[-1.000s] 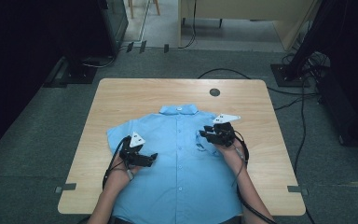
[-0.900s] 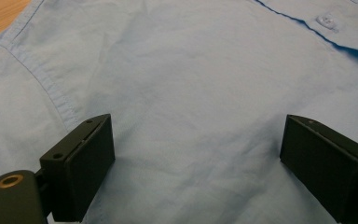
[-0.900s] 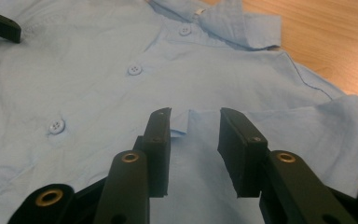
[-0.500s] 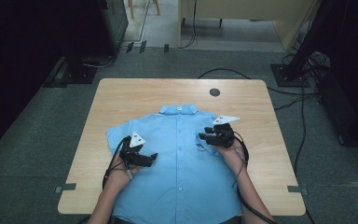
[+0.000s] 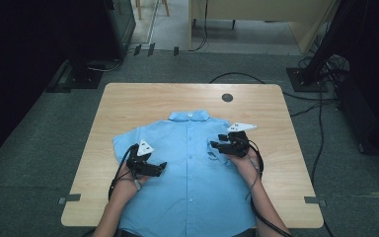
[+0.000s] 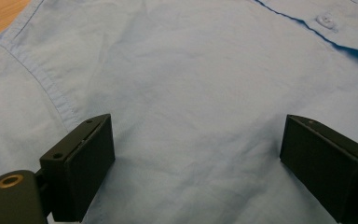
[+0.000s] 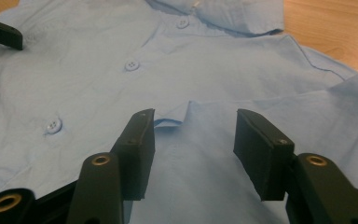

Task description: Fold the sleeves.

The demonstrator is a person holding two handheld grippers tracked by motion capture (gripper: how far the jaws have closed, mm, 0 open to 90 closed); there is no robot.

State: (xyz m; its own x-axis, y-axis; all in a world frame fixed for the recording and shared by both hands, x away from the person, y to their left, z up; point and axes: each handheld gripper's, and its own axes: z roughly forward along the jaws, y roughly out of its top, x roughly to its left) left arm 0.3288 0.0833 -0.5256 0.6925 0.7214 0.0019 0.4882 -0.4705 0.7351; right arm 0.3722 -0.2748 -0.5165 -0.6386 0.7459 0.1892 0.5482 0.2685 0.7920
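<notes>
On the wooden table (image 5: 128,106) a light blue shirt (image 5: 192,173) lies flat, buttoned front up, collar toward the far edge; the left gripper (image 5: 162,168) rests low over the shirt's left chest, its jaws spread wide with smooth cloth between them and nothing pinched. Over the other side of the chest, the right gripper (image 5: 216,143) sits at the pocket (image 7: 205,140); its jaws have just been opening and now stand apart, the pocket's cloth between them but not pressed.
</notes>
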